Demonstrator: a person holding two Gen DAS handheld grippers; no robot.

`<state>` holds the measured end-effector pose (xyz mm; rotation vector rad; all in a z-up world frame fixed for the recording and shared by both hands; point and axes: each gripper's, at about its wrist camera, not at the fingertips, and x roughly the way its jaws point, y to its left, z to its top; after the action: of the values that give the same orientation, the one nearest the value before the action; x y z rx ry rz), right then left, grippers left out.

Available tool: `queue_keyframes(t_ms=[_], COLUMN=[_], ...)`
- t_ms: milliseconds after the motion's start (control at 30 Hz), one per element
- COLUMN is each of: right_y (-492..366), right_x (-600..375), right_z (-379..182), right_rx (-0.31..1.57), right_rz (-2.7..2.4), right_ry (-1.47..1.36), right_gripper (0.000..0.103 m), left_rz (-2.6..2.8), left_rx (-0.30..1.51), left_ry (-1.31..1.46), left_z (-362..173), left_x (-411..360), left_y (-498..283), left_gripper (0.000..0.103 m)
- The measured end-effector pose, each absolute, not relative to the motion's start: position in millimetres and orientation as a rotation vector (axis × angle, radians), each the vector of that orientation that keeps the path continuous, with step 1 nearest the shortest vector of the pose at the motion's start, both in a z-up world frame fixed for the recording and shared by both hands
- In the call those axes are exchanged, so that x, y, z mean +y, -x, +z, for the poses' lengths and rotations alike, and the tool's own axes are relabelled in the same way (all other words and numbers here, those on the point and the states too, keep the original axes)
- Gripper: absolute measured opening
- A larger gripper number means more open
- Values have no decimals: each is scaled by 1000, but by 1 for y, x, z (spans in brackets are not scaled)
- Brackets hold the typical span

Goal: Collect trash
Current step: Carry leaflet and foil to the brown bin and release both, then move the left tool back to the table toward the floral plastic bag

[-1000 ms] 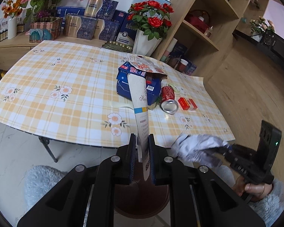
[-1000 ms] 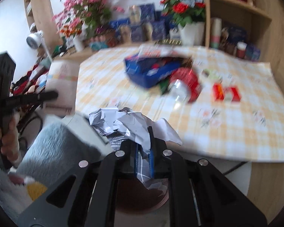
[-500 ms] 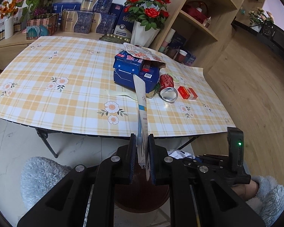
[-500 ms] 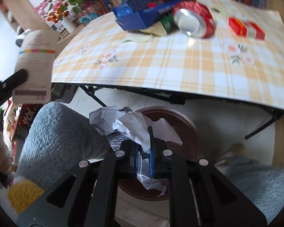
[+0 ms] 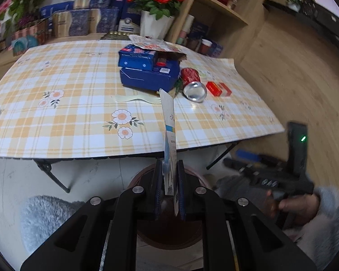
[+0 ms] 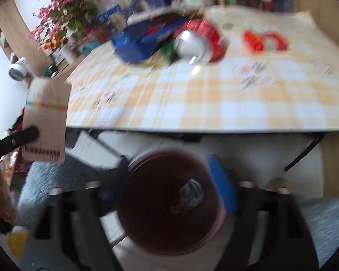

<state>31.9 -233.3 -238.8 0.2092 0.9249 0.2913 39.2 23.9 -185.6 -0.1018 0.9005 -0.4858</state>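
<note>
Above round dark-brown plastic bin: right gripper opening, nothing between jaws, crumpled grey wrapper inside bin; left gripper clenching flat beige card.

left gripper: jaws clamped, pointing steeply down | right gripper: jaws opening wide, nothing between them, pointing down

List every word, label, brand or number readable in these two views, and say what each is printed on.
None can be read for certain.
Flat paper packet in the left claw: print and barcode, too small and edge-on.
Same packet in the right view: script, colour stripe and barcode, blurred.
Blue boxes: white labels, too small.
Red can: no readable brand.
Red packet: unreadable.
</note>
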Motion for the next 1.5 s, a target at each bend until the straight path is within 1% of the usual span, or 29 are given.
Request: queue_keyframes(t_ms=[33,67,100,267,333,467,700,900,1067,1100,1133,1167,1200,1233,1300,1333,1400,1467,1500], right_y=[-29,-27,-26,-6,-4,-7,-12,-8,-9,-9,-9,-9,-10,-10,-11,-11,-11,-12,-13], right_x=[-237,-239,-240,-253,-259,-269,-283,-281,-279,-279,-278,-278,-278,-279,-279,-279,-280,-280,-280], right_z=[-233,-229,-226,-208,-205,-219,-229,-229,-229,-229,-229,-230,-231,-232,-233,-233,-233,-234,-234], right_rx=[881,853,827,633,602,650,690,689,695,696,698,701,706,712,720,722,723,728,733], right_rz=[272,259,242,105,71,23,-31,-25,-22,-21,-19,-17,-13,-8,-5,-5,-3,0,2], right_ry=[-174,-146,-121,-10,-13,-33,-95,-91,-79,-79,-78,-78,-80,-84,-88,-90,-96,-100,-101], right_gripper=[86,95,97,97,97,97,97,97,97,97,97,97,97,97,97,97,97,97,97], left_rz=[-494,-506,-527,-652,-682,-718,-763,-804,-815,-814,-816,-820,-825,-827,-804,-787,-714,-643,-594], left_rx=[899,897,898,897,896,929,1040,1090,1092,1093,1094,1090,1083,1073,1041,1029,993,960,939], left_ry=[74,40,2,-93,-161,-227,-164,-71,-86,-87,-82,-72,-53,-36,-13,-4,17,34,41], left_z=[-188,-191,-194,-203,-208,-227,-255,-260,-261,-261,-261,-261,-259,-257,-252,-250,-245,-240,-237], left_x=[22,20,17,3,-6,-21,-25,-16,-21,-21,-20,-19,-16,-14,-9,-7,1,9,14], left_y=[-39,-40,-41,-42,-40,-39,-49,-56,-53,-53,-54,-54,-54,-55,-55,-55,-56,-56,-56], left_gripper=[13,13,13,13,13,13,13,13,13,16,23,34,52,61,63,69,76,78,81])
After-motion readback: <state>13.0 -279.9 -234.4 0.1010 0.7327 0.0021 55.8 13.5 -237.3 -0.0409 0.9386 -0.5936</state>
